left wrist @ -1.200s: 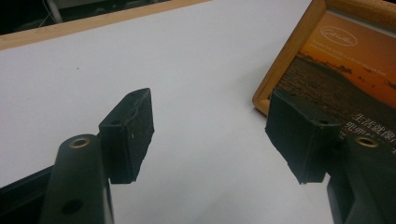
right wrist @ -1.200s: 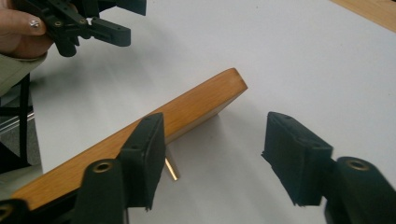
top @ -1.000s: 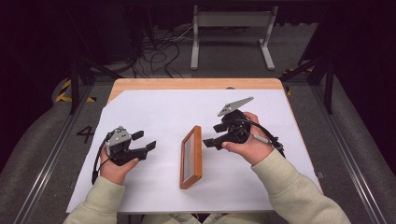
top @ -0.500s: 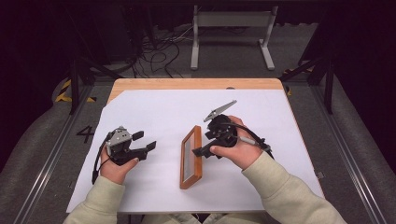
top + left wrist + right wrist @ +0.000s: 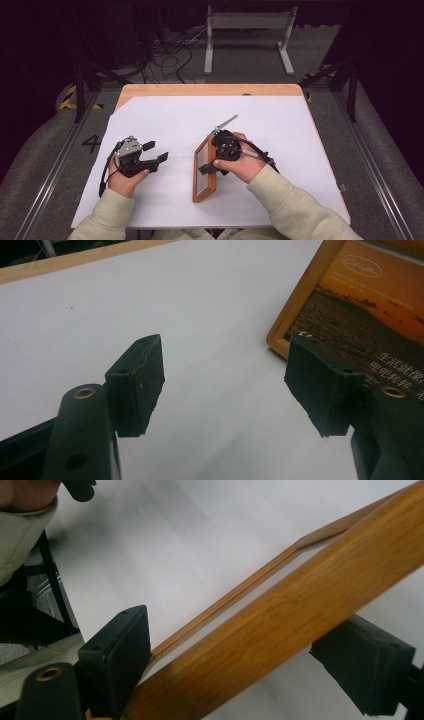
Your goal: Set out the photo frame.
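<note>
A wooden picture frame (image 5: 197, 167) lies flat on the white sheet (image 5: 170, 120), near the middle of the table. My right gripper (image 5: 210, 169) has come down on its right side, and its jaws have just been opening. In the right gripper view the frame's wooden rail (image 5: 280, 615) runs between the jaws of the right gripper (image 5: 235, 667), and I see no clamping. My left gripper (image 5: 156, 151) rests on the sheet to the left, apart from the frame. In the left gripper view the left gripper (image 5: 225, 385) stands open and empty, with a sunset print in the frame (image 5: 350, 315) behind its right jaw.
The sheet covers most of a wooden table (image 5: 210, 90), with bare sheet behind and to the right of the frame. On the floor beyond the table are a grey metal stand (image 5: 247, 22) and loose cables (image 5: 165, 55). A pale sleeve (image 5: 20, 525) shows in the right gripper view.
My right gripper has moved left and down from beside the frame onto its right rail. The left gripper and the frame have stayed in place.
</note>
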Action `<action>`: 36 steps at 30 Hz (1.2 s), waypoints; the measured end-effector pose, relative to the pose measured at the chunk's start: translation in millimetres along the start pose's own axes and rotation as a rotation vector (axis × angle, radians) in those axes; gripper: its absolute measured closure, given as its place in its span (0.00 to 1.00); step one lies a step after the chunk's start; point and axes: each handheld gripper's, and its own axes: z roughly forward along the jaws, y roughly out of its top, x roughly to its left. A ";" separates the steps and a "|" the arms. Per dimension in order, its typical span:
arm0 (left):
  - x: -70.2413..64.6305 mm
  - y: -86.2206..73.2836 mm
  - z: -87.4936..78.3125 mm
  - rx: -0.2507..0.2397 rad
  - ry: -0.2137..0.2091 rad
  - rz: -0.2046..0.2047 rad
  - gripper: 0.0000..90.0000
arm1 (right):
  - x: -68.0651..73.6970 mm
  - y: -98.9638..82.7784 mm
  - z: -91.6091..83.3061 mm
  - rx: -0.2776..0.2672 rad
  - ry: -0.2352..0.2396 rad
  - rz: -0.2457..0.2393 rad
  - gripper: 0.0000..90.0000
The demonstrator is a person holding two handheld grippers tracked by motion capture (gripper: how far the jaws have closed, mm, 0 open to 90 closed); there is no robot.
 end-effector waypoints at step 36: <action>0.0 0.0 -0.9 -0.016 -0.009 -0.002 0.35 | 2.4 -1.2 22.6 0.100 0.030 0.221 0.46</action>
